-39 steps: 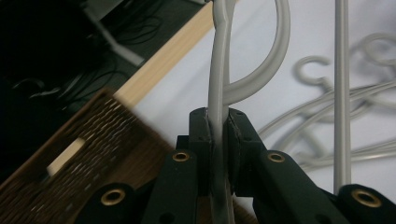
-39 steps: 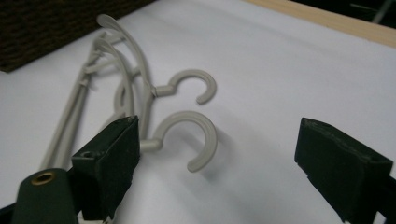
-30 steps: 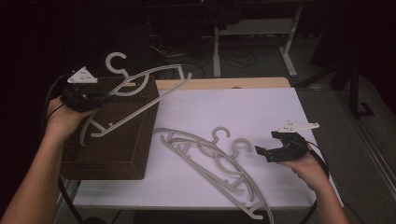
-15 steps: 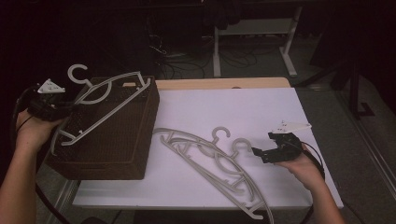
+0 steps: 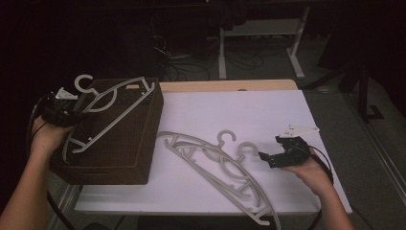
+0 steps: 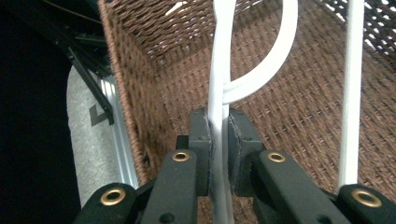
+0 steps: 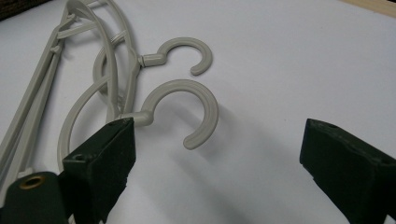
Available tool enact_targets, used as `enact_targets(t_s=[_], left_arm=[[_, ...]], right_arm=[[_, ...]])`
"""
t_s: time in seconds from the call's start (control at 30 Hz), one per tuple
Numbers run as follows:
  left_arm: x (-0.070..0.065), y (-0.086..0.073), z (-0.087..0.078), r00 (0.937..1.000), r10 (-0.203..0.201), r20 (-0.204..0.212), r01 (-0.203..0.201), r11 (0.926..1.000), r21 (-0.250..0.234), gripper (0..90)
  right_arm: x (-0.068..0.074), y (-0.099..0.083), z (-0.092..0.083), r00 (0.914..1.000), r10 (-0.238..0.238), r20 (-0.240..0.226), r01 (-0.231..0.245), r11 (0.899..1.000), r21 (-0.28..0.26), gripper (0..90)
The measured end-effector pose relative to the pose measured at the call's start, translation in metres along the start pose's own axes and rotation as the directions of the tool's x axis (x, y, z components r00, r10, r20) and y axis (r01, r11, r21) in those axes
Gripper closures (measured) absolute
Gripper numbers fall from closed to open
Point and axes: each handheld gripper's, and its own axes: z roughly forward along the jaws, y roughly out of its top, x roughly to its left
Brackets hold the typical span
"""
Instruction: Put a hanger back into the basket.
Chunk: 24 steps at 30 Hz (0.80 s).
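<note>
In the high view my left gripper point(image 5: 75, 115) is at the left side of a brown wicker basket point(image 5: 119, 158) and holds a pale plastic hanger point(image 5: 112, 110) that slants across the basket's top, hook to the far left. The left gripper view has the pads shut on the hanger's thin white bar point(image 6: 219, 93), with the basket's woven inside point(image 6: 299, 107) behind. Two more hangers point(image 5: 215, 163) lie overlapped on the white table point(image 5: 230, 110). My right gripper point(image 5: 267, 159) rests just right of their hooks, jaws wide open. The nearer hook point(image 7: 187, 107) lies ahead of the open right gripper point(image 7: 215, 158), nothing between the pads.
The basket stands on the table's left end and overhangs its left edge. A strip of bare wood point(image 5: 230, 85) runs along the table's far edge. Beyond it stand white table legs point(image 5: 222, 52) and cables on a dark floor. Bare white surface lies right of the hangers.
My left hand has carried the hanger to the left and down, so it now lies low across the basket's top. The right hand and the two hangers on the table have not moved.
</note>
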Motion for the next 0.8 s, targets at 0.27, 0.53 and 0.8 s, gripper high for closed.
enact_targets(t_s=[0.27,0.53,0.8], left_arm=[[-0.007,-0.013,0.021,0.9996,-0.022,0.019,0.021,0.998,0.06,82.0],[-0.007,-0.017,0.023,0.9952,-0.076,0.062,0.075,0.9971,0.015,53.3],[-0.019,-0.005,0.01,0.9698,-0.097,0.224,0.125,0.9857,-0.113,40.2]], right_arm=[[0.001,0.001,0.001,1.0,-0.005,-0.003,0.005,1.0,0.002,10.2],[0.001,0.001,0.0,1.0,-0.001,-0.004,0.001,1.0,-0.002,10.3],[0.001,0.001,0.0,1.0,-0.004,-0.008,0.004,1.0,-0.004,10.3]])
